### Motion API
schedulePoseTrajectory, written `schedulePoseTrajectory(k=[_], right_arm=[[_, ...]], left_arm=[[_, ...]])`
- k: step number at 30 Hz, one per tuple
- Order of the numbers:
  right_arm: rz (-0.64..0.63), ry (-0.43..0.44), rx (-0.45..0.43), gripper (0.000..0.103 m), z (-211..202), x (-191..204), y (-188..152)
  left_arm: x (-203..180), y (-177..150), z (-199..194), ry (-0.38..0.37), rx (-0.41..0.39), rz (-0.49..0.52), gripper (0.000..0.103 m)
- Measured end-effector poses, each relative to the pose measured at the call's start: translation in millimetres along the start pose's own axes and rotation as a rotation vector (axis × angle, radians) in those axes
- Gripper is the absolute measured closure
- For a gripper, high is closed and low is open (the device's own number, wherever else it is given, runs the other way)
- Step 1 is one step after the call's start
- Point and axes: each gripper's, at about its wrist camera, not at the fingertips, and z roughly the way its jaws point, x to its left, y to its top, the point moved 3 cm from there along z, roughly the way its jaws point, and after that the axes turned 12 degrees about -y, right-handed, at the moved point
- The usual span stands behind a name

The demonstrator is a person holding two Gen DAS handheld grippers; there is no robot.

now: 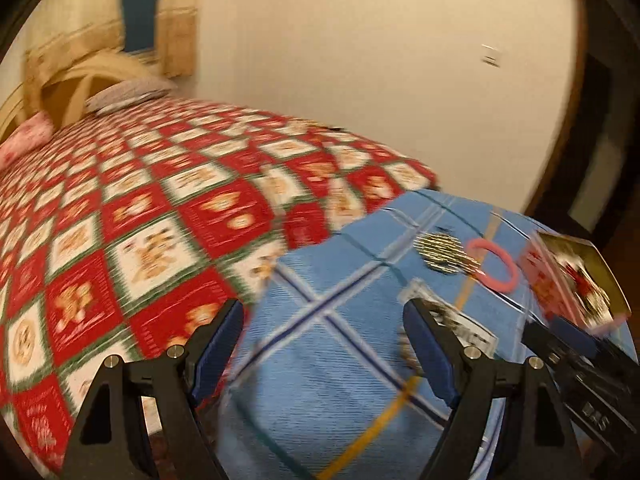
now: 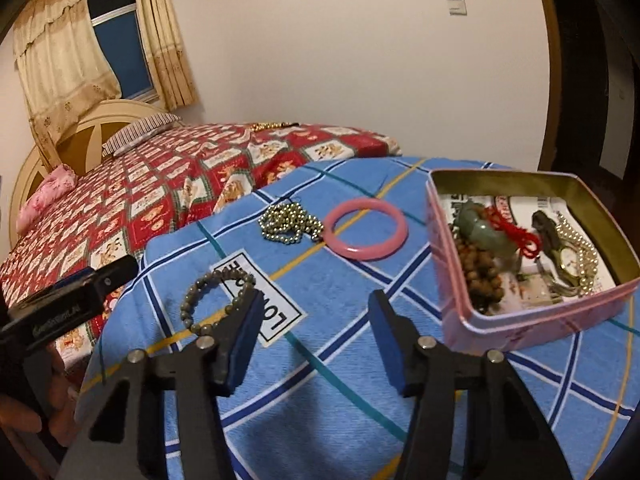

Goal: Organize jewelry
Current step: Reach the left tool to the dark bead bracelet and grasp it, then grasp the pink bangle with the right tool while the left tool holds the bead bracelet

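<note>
A blue checked cloth (image 2: 340,360) bears the jewelry. On it lie a pink bangle (image 2: 366,229), a heap of gold bead chain (image 2: 288,224) and a dark bead bracelet (image 2: 212,300). My right gripper (image 2: 314,312) hangs open over the cloth with nothing between its fingers; the bracelet lies just left of its left finger (image 2: 244,328), partly hidden by it. To its right stands an open pink tin (image 2: 460,280) that holds a green stone piece, red cord, brown beads and a pale chain. My left gripper (image 1: 322,316) is open and empty too, in a blurred view with the bangle (image 1: 494,266) and tin (image 1: 560,276) far right.
A bed with a red patterned cover (image 2: 160,184) lies left and behind, with pillows (image 2: 140,132) and a headboard. A white label (image 2: 260,296) is printed on the blue cloth. The cloth's edge drops off at the left. A dark doorway (image 2: 592,80) stands at the right.
</note>
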Motion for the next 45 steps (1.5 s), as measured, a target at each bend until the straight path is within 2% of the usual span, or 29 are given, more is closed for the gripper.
schedulePoseTrajectory(k=[1, 3, 5, 10, 11, 12, 13, 14, 15, 16, 17, 18, 20, 26, 29, 31, 32, 36, 41, 42, 44, 45], right_arm=[[0.011, 0.004, 0.005, 0.045, 1, -1, 0], [0.033, 0.004, 0.007, 0.045, 1, -6, -1], [0.067, 0.0, -0.003, 0.045, -2, -13, -1], [0.126, 0.001, -0.01, 0.045, -6, -26, -3], [0.128, 0.004, -0.008, 0.045, -5, -26, -2], [0.129, 0.007, -0.006, 0.045, -5, -26, -2], [0.129, 0.01, -0.006, 0.045, -5, -25, -2], [0.128, 0.011, -0.008, 0.045, -6, -25, -2], [0.126, 0.011, -0.008, 0.045, -6, -24, -2], [0.124, 0.013, -0.007, 0.045, -6, -24, -2], [0.123, 0.015, -0.005, 0.045, -6, -24, -2], [0.122, 0.016, -0.002, 0.045, -5, -24, -2], [0.125, 0.019, 0.002, 0.045, -5, -24, -2], [0.11, 0.047, 0.024, 0.045, 3, -18, 1], [0.075, 0.064, 0.024, 0.055, 9, -9, 5], [0.043, 0.044, 0.014, 0.062, 14, -4, 11], [0.024, 0.029, 0.007, 0.063, 18, -1, 16], [-0.036, -0.009, 0.02, 0.065, 42, 7, 33], [-0.1, -0.054, 0.122, 0.069, 76, 13, 39], [-0.111, -0.062, 0.117, 0.071, 76, 13, 40], [-0.167, -0.083, 0.121, 0.078, 75, 20, 36], [-0.183, -0.064, 0.143, 0.096, 76, 22, 32]], left_arm=[[-9, -1, 4, -0.036, 0.025, 0.036, 0.021], [-27, -6, 21, -0.114, 0.126, 0.112, 0.021], [-40, -9, 34, -0.132, 0.19, 0.148, 0.021], [-53, -7, 61, -0.17, 0.259, 0.12, 0.022], [-53, -7, 62, -0.168, 0.262, 0.122, 0.025], [-53, -7, 62, -0.175, 0.266, 0.123, 0.032], [-52, -8, 63, -0.18, 0.276, 0.121, 0.053], [-49, -10, 66, -0.176, 0.29, 0.113, 0.066], [-49, -9, 67, -0.175, 0.287, 0.104, 0.068], [-47, -9, 67, -0.182, 0.288, 0.099, 0.08], [-45, -8, 68, -0.185, 0.289, 0.094, 0.085], [-42, -8, 66, -0.197, 0.284, 0.075, 0.086], [-36, -6, 66, -0.208, 0.275, 0.046, 0.095], [-27, -1, 48, -0.184, 0.171, -0.009, 0.095], [-23, 0, 33, -0.21, 0.089, -0.053, 0.095], [-21, 2, 28, -0.202, 0.055, -0.063, 0.095], [-20, 2, 26, -0.196, 0.041, -0.066, 0.095], [-16, 3, 29, -0.201, 0.052, -0.089, 0.095], [-14, 2, 32, -0.21, 0.065, -0.105, 0.095], [-15, 1, 31, -0.208, 0.066, -0.103, 0.095], [-16, 1, 30, -0.207, 0.064, -0.096, 0.095], [-16, 1, 30, -0.207, 0.062, -0.094, 0.095]])
